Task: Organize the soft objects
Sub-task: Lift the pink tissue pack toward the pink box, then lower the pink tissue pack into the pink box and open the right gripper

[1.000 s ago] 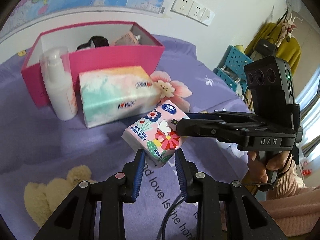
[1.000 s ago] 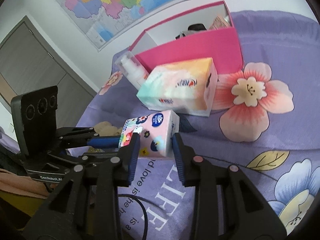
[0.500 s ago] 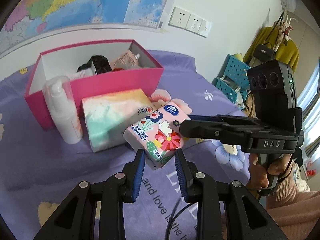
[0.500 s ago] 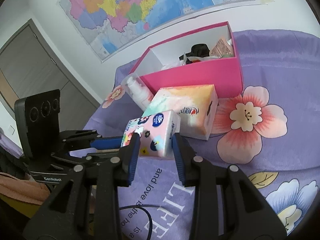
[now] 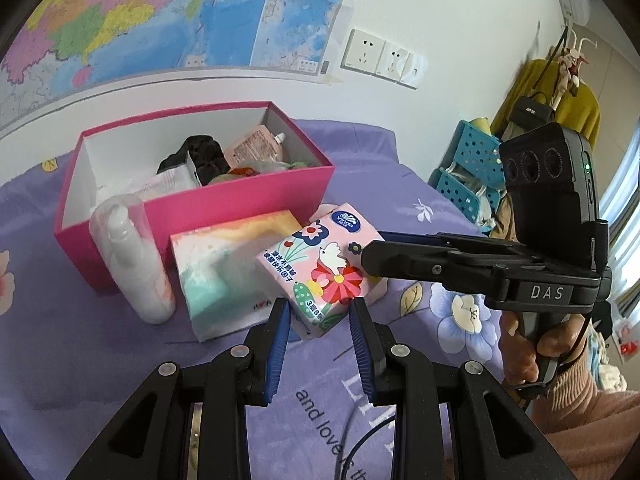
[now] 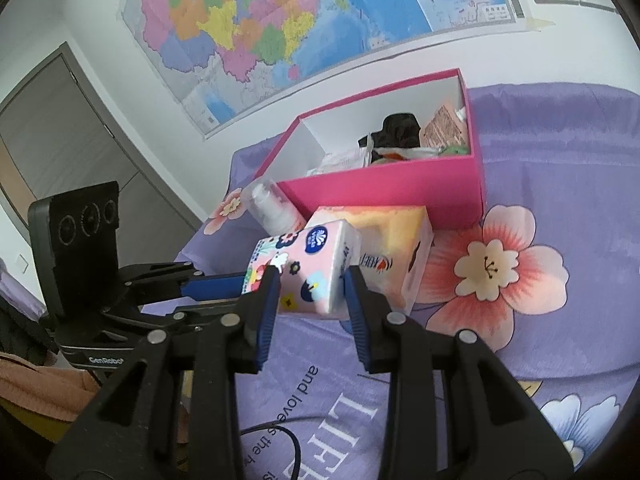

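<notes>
Bedroom in a home. Bed covered by a purple floral sheet (image 6: 560, 160) printed with English lettering — it fills the lower half of both views. Large coloured wall map (image 5: 160, 20) taped above the bed; white wall sockets (image 5: 384, 58) beside it. Mustard-yellow garment (image 5: 560, 96) hanging at the right, blue perforated storage baskets (image 5: 468, 168) below it. Grey-brown door (image 6: 60, 128) — visible in the right wrist view.

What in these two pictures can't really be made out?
- Small print on the tissue pack: too small, left wrist view.
- Floor of the pink box: hidden by its front wall, right wrist view.
- Items in the box: piled and overlapping.
- Map labels: too small.
</notes>
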